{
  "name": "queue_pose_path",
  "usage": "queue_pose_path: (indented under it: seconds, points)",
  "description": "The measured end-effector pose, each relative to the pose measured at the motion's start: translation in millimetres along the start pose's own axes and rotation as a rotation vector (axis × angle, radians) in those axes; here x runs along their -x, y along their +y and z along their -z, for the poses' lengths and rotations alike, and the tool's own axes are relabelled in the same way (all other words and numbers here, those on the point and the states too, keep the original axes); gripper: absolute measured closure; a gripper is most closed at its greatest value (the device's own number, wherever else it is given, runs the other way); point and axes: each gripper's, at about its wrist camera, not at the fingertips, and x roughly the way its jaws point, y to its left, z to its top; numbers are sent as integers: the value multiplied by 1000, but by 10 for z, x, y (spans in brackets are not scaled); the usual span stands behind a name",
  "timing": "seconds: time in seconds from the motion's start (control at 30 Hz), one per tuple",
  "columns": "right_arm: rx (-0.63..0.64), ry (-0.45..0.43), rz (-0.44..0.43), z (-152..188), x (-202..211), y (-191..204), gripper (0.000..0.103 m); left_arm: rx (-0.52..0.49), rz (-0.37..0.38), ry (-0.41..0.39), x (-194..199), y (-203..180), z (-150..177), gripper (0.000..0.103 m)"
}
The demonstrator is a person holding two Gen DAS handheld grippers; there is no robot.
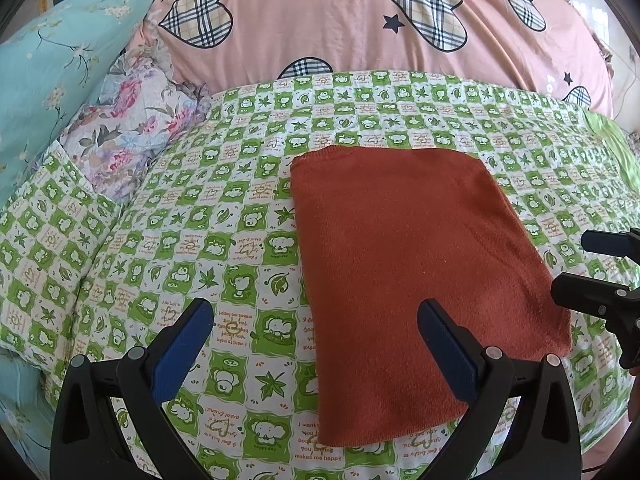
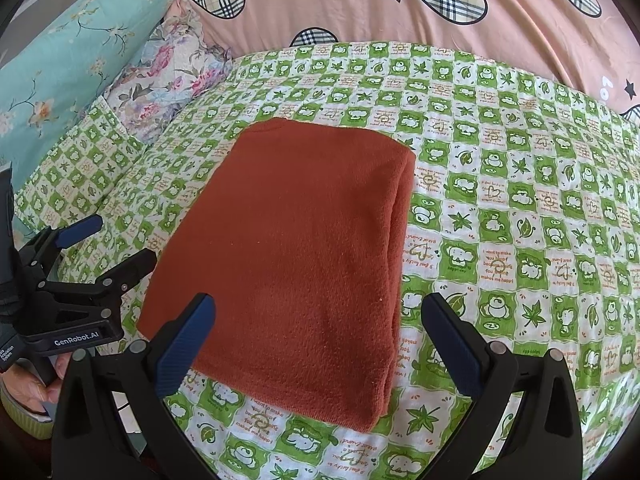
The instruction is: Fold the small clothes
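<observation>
The rust-red garment [image 1: 416, 280] lies folded into a flat rectangle on the green-and-white checked sheet [image 1: 200, 208], layered edges stacked along its right side as seen from the right wrist camera.

Left claw [image 1: 316, 344]: fingers spread wide, holding nothing. Its right finger [image 1: 444, 344] stands over the near part of the garment; its left finger is over bare sheet to the left. Whether the finger touches the cloth cannot be told.

Right claw [image 2: 318, 334]: likewise spread wide and empty. Its left finger [image 2: 188, 336] stands over the near left part of the garment [image 2: 296, 264]; its right finger is over the sheet just right of the folded edge. Contact with the cloth cannot be told.

Both claws point toward the far side of the bed, set side by side at the near edge of the garment. Part of a hand [image 2: 32, 390] shows behind the left claw [image 2: 116, 240] at the left edge of the right wrist view.

At the far side lie a pink quilt [image 1: 340, 32] with plaid hearts, a teal floral pillow [image 1: 52, 72] and a floral cushion [image 1: 132, 128] at far left.
</observation>
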Motion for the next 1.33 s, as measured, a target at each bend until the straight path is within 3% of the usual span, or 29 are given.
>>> queue_pose_path:
  seconds: [1.33]
  points:
    - [-47,13,-25,-36,-168,-157,1,-16,-9,-11,-121,-25,-112,1]
